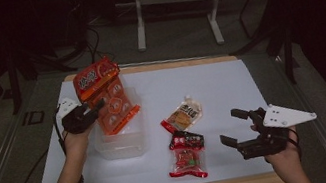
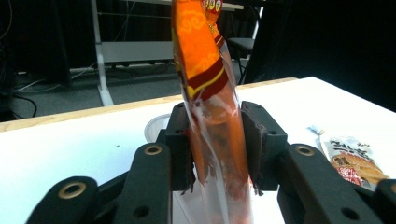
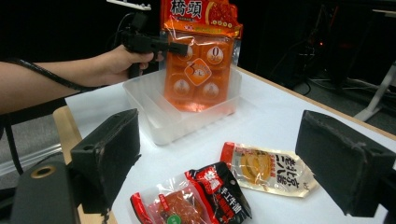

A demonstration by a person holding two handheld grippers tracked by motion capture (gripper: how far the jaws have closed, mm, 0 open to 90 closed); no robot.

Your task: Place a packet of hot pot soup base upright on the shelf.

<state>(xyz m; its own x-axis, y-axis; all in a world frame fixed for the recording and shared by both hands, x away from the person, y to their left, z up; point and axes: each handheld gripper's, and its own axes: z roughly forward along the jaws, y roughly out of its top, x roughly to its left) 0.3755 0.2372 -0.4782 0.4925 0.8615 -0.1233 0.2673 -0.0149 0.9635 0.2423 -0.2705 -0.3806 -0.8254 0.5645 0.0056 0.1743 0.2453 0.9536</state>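
At the left, my left gripper (image 1: 95, 108) holds the orange snack bag (image 1: 106, 96) upright, jaws on either side of its clear lower part, its bottom edge inside the clear plastic tub (image 1: 120, 147) on the white desk (image 1: 231, 84). Toward the middle, a pale snack packet (image 1: 183, 115) and a red-and-black snack packet (image 1: 187, 154) lie flat, just beside each other. At the right, my right gripper (image 1: 231, 127) hovers near them, jaws wide with nothing between them.
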